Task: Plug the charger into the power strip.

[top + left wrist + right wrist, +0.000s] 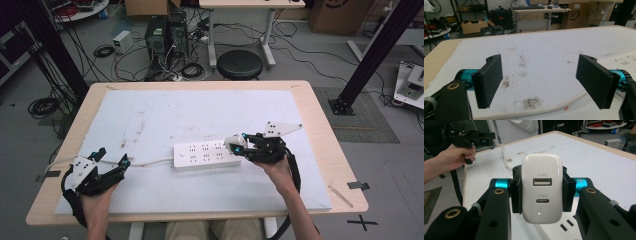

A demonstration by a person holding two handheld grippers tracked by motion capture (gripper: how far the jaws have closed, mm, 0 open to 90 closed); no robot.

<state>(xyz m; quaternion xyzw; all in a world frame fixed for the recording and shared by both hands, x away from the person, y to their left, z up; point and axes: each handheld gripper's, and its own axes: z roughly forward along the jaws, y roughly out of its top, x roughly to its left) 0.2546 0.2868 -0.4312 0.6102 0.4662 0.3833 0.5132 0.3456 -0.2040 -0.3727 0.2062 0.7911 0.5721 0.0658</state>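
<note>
Clearly the right gripper [541, 192] clamps a white charger [541, 187] by its flat sides, over the power strip [207, 155] at the table's four o'clock. It looks light, rigid and glossy, so likely slippery. The left gripper [544, 82] gapes empty over the cord [544, 108].

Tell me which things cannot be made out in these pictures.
- USB charger, right gripper view: its prongs are hidden behind its own body.
- Power strip, high view: the right hand-held gripper covers its right end.
- Strip's cord, left gripper view: cut off by the bottom edge.
</note>
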